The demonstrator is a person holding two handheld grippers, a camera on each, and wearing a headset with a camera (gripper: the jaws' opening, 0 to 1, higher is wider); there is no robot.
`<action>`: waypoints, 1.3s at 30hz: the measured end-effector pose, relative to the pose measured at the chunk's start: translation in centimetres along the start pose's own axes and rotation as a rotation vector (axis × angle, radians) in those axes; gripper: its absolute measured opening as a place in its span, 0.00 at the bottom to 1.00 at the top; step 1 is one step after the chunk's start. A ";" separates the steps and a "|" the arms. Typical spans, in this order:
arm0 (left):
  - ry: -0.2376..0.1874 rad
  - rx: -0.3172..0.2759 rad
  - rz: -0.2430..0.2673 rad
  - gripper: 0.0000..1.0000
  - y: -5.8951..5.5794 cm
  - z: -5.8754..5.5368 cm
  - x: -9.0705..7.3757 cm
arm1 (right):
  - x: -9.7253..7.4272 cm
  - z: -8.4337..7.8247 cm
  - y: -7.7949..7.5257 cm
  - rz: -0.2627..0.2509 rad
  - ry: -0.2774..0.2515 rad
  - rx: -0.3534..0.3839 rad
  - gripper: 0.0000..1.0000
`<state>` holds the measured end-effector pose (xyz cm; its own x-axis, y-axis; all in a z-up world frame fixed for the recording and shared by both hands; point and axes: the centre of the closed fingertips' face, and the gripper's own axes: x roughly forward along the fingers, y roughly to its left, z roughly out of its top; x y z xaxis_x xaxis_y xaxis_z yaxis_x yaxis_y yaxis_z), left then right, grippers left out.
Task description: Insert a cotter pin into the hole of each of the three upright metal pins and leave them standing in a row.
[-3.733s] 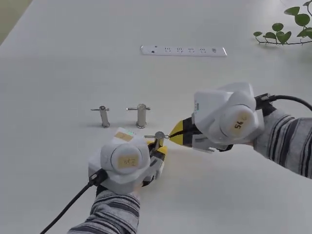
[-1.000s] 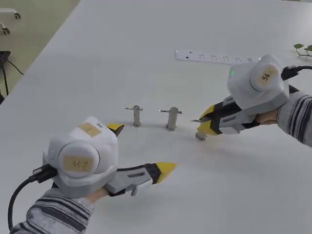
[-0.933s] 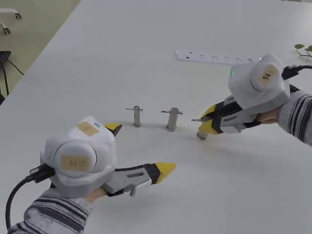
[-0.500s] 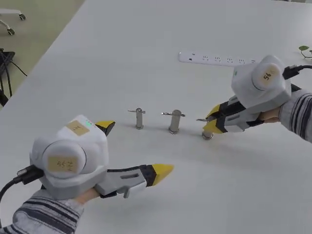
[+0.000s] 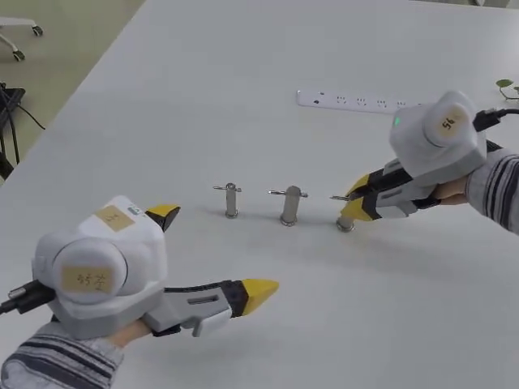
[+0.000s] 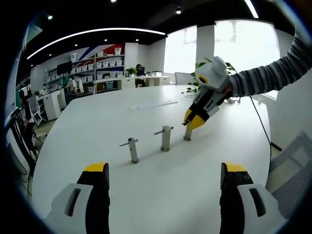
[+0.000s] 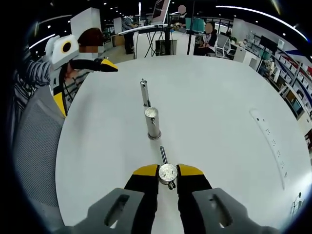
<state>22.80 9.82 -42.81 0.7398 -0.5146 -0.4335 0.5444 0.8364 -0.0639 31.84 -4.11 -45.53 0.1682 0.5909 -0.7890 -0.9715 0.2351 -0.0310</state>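
Observation:
Three upright metal pins stand in a row on the white table (image 5: 243,97). The left pin (image 5: 231,200) and the middle pin (image 5: 289,207) each carry a cotter pin through the top and stand free. My right gripper (image 5: 351,209) is shut on the head of the third pin (image 7: 168,172), whose base (image 5: 345,224) rests on the table; a cotter pin (image 7: 163,155) pokes out of it. In the right gripper view the middle pin (image 7: 153,123) and far pin (image 7: 145,92) line up beyond. My left gripper (image 5: 212,251) hangs open near the front left, apart from the pins (image 6: 166,138).
A white power strip (image 5: 357,101) lies at the back of the table, with plant leaves (image 5: 508,84) at the far right. The table's left edge (image 5: 89,73) drops to the floor. Chairs and desks with people stand beyond the table in the right gripper view.
The left gripper let go of the third pin, opened and drew back to the near left. The right gripper kept the third pin and holds it standing at the row's right end.

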 end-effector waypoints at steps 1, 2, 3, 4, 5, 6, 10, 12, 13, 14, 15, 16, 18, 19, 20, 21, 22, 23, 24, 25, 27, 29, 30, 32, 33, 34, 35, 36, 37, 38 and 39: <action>-0.001 0.000 0.000 0.94 0.0 0.0 0.0 | 0.0 0.0 0.0 0.003 0.000 -0.004 0.09; -0.002 -0.003 0.000 0.94 0.0 0.0 -0.1 | 0.0 0.1 0.0 0.006 0.000 -0.006 0.09; -0.002 -0.005 0.000 0.95 0.0 0.0 -0.1 | 0.0 0.1 0.0 0.007 0.000 -0.005 0.09; -0.003 -0.007 0.000 0.95 0.0 0.0 -0.1 | 0.1 0.1 0.1 0.009 -0.001 -0.008 0.09; -0.002 -0.007 -0.001 0.95 -0.1 0.0 -0.1 | 0.1 0.1 0.1 0.012 -0.003 -0.023 0.09; 0.000 -0.007 -0.002 0.95 -0.2 -0.1 -0.1 | 0.1 0.1 0.1 0.015 -0.003 -0.044 0.09; 0.007 -0.006 -0.004 0.95 -0.3 -0.2 -0.1 | 0.1 0.2 0.1 0.019 -0.006 -0.049 0.09; 0.010 -0.010 -0.003 0.96 -0.4 -0.3 -0.1 | 0.1 0.2 0.1 0.018 -0.007 -0.047 0.09; 0.012 -0.012 -0.002 0.96 -0.3 -0.3 -0.1 | 0.1 0.1 0.1 0.018 -0.007 -0.047 0.09; 0.013 -0.011 -0.001 0.96 -0.4 -0.3 -0.1 | 0.2 0.0 0.1 0.017 -0.002 -0.058 0.09; 0.012 -0.010 -0.001 0.96 -0.4 -0.3 -0.1 | 0.3 -0.1 0.1 0.016 0.003 -0.061 0.10; 0.012 -0.009 0.000 0.96 -0.3 -0.3 -0.1 | 0.5 -0.6 0.1 0.017 0.028 -0.065 0.10; 0.016 -0.009 0.003 0.96 -0.2 -0.3 -0.1 | 0.7 -0.8 0.1 0.012 0.034 -0.083 0.10; 0.017 -0.011 0.006 0.96 -0.1 -0.3 -0.1 | 0.7 -0.9 0.1 0.006 0.031 -0.088 0.10; 0.018 -0.012 0.007 0.96 0.0 -0.3 -0.2 | 0.7 -0.8 0.1 0.002 0.023 -0.087 0.11; 0.018 -0.013 0.010 0.96 0.1 -0.3 -0.2 | 0.7 -0.7 0.0 -0.006 0.010 -0.079 0.11; 0.017 -0.013 0.011 0.97 0.1 -0.3 -0.2 | 0.6 -0.6 -0.1 -0.011 0.006 -0.077 0.13; 0.018 -0.013 0.011 0.97 0.2 -0.3 -0.2 | 0.5 -0.6 -0.1 -0.021 0.000 -0.082 0.16; 0.021 -0.013 0.011 0.97 0.2 -0.4 -0.2 | 0.4 -0.6 -0.1 -0.026 -0.002 -0.090 0.21; 0.024 -0.011 0.011 0.97 0.2 -0.4 -0.2 | 0.4 -0.7 0.0 -0.028 -0.003 -0.092 0.24; 0.029 -0.006 0.011 0.97 0.3 -0.4 -0.2 | 0.1 -0.8 0.1 -0.035 -0.006 -0.082 0.30; 0.028 -0.007 0.009 0.97 0.3 -0.3 -0.1 | -0.2 -0.9 0.4 -0.040 -0.018 -0.060 0.33; 0.027 -0.007 0.007 0.97 0.3 -0.2 -0.1 | -0.4 -0.8 0.5 -0.050 -0.030 -0.034 0.35; 0.024 -0.010 0.004 0.98 0.3 -0.1 -0.1 | -0.7 -0.8 0.9 -0.059 -0.050 0.009 0.38; 0.024 -0.012 0.003 0.98 0.3 0.0 -0.1 | -0.9 -0.5 1.0 -0.084 -0.088 0.088 0.38; 0.021 -0.015 0.001 0.98 0.2 0.1 -0.1 | -1.0 -0.4 1.2 -0.092 -0.107 0.140 0.39; 0.019 -0.018 -0.001 0.98 0.1 0.1 -0.1 | -1.1 -0.4 1.5 -0.096 -0.130 0.202 0.40; 0.017 -0.021 -0.004 0.98 0.0 0.2 -0.1 | -1.2 -0.3 1.7 -0.101 -0.150 0.214 0.40; 0.016 -0.022 -0.004 0.98 -0.1 0.3 -0.1 | -1.5 -0.4 1.8 -0.132 -0.172 0.223 0.41; 0.015 -0.021 -0.005 0.98 -0.1 0.3 -0.1 | -1.6 -0.5 2.0 -0.142 -0.178 0.226 0.41; 0.016 -0.021 -0.005 0.98 -0.2 0.3 -0.1 | -1.8 -0.6 2.4 -0.152 -0.185 0.235 0.42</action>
<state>22.73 9.68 -42.47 0.7310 -0.5155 -0.4471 0.5391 0.8380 -0.0848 29.07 -5.06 -44.59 0.3566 0.6605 -0.6608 -0.8715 0.4899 0.0194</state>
